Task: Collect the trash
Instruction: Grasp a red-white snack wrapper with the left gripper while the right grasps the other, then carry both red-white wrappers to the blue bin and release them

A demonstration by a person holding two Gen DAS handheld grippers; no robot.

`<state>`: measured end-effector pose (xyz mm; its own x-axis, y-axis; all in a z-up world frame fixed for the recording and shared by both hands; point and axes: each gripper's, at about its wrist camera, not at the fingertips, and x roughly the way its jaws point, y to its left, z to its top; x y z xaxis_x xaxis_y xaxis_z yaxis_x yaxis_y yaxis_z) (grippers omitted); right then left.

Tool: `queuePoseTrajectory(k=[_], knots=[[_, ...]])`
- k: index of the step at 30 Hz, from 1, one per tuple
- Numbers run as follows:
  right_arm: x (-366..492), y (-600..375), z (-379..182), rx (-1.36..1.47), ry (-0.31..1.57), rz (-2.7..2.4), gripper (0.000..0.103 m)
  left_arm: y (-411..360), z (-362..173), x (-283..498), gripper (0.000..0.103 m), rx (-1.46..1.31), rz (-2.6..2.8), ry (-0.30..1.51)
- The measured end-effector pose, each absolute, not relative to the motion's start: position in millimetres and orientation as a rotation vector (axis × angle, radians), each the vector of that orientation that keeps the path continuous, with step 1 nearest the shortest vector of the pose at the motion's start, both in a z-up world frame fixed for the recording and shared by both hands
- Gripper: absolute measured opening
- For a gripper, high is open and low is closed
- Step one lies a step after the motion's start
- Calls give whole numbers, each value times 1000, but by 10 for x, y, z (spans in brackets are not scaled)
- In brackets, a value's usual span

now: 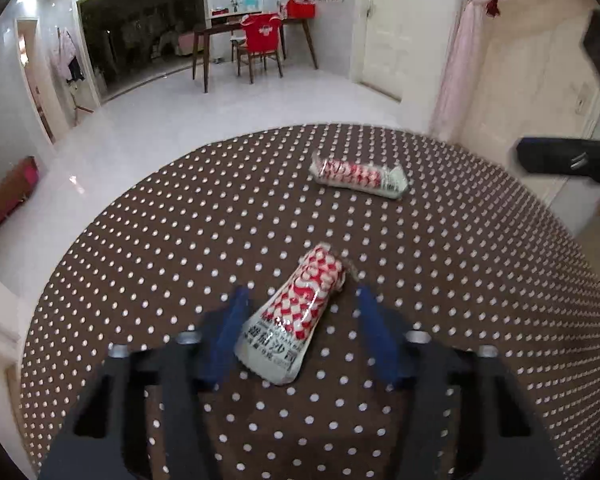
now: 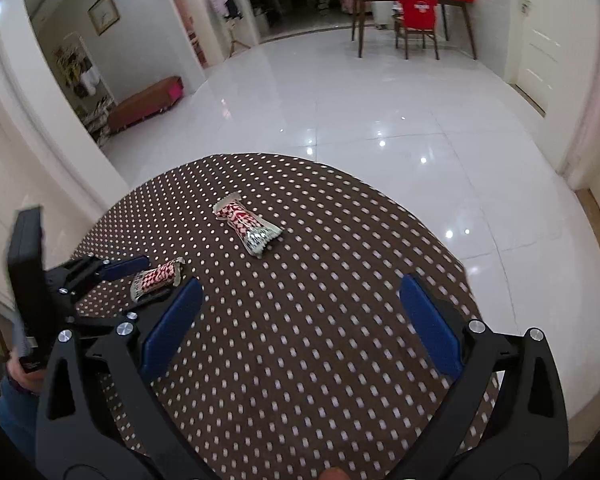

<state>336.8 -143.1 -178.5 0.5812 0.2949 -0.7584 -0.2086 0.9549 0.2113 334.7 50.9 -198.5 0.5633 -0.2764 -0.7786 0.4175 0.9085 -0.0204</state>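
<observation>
Two red-and-white checked snack wrappers lie on a round brown table with white dots (image 1: pixel 180 220). The near wrapper (image 1: pixel 296 316) lies between the blue fingers of my left gripper (image 1: pixel 300 300), which is open around it with gaps on both sides. The far wrapper (image 1: pixel 358 174) lies further back on the table. In the right wrist view my right gripper (image 2: pixel 300 292) is open and empty above the table (image 2: pixel 340 340); the far wrapper (image 2: pixel 246 228) lies ahead of it, and the left gripper (image 2: pixel 140 276) straddles the near wrapper (image 2: pixel 156 278) at the left.
The table edge curves round on all sides above a glossy white tiled floor (image 2: pixel 340 100). A wooden table and a chair with a red shirt (image 1: pixel 262 36) stand far back. A brown bench (image 2: pixel 148 102) is by the wall. The right gripper's black body (image 1: pixel 568 158) shows at the right.
</observation>
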Motion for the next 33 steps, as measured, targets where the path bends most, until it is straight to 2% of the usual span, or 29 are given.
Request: queuePoseTrajectory(k=[2, 6, 8, 14, 16, 23, 33], knots=[[3516, -1291, -1851, 66, 918, 312, 97, 550, -1975, 3380, 18, 171, -393, 881], [3770, -978, -1951, -4, 919, 359, 96, 738, -1952, 3417, 10, 53, -380, 904], [3889, -813, -2008, -47, 924, 384, 86, 831, -1943, 3388, 9, 15, -348, 900], [4094, -480, -2230, -193, 935, 390, 31, 1033, -1885, 3278, 9, -95, -280, 895], [4040, -517, -2192, -174, 943, 395, 19, 1060, -1837, 3195, 9, -115, -266, 886], [3570, -992, -2029, -26, 931, 436, 16, 872, -1686, 2959, 9, -111, -278, 858], [2819, -1979, -1471, 213, 824, 449, 16, 202, -1443, 2612, 9, -95, -341, 821]])
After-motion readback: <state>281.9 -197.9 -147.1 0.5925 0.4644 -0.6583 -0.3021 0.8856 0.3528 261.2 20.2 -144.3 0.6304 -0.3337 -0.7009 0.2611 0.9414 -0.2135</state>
